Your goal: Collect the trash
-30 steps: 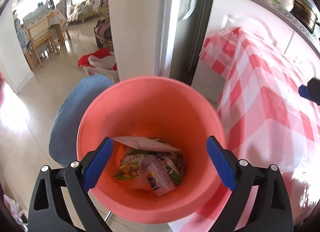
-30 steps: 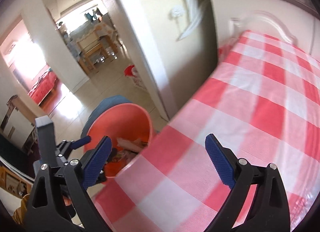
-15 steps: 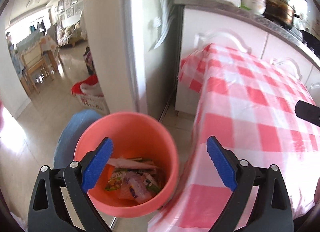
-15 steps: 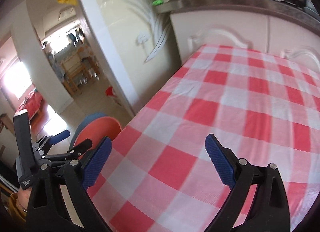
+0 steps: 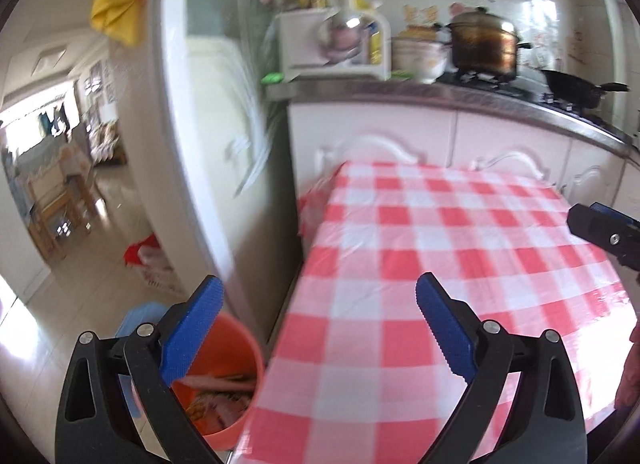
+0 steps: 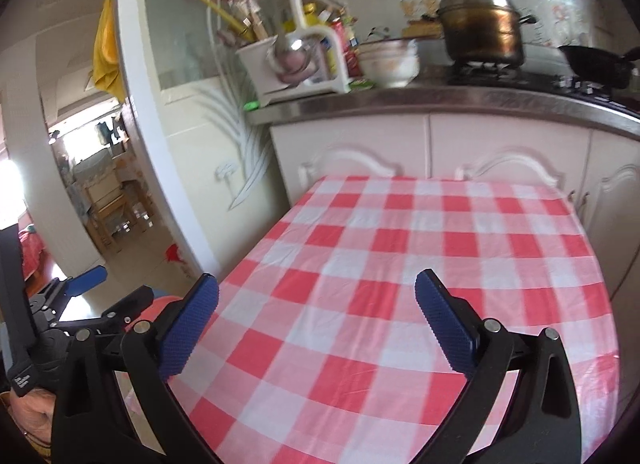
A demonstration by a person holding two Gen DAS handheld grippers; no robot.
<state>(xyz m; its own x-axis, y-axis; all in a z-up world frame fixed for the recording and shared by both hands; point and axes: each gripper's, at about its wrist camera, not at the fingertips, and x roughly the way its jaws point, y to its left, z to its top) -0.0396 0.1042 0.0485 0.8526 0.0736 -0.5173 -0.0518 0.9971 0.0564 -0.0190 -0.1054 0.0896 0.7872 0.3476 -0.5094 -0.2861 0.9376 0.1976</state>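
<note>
An orange bin [image 5: 240,364] stands on the floor beside the table's left edge, low in the left wrist view. Crumpled wrappers [image 5: 218,404] lie inside it. My left gripper [image 5: 319,284] is open and empty, raised above the bin's rim and the table's corner. My right gripper [image 6: 317,280] is also open and empty, hovering over the red-and-white checked tablecloth [image 6: 400,248]. No trash shows on the cloth. In the right wrist view the bin is only a red sliver [image 6: 166,300] behind my left finger.
White cabinets [image 6: 500,144] and a counter with a brass pot [image 6: 480,28], a bowl [image 6: 390,62] and a utensil rack [image 6: 288,64] lie beyond the table. A white door frame [image 5: 176,144] rises at left. A blue stool [image 5: 134,318] stands by the bin.
Both grippers have lifted and tilted up from the bin. It has slid from centre to the lower left of the left wrist view, and the table top and counter have come into view.
</note>
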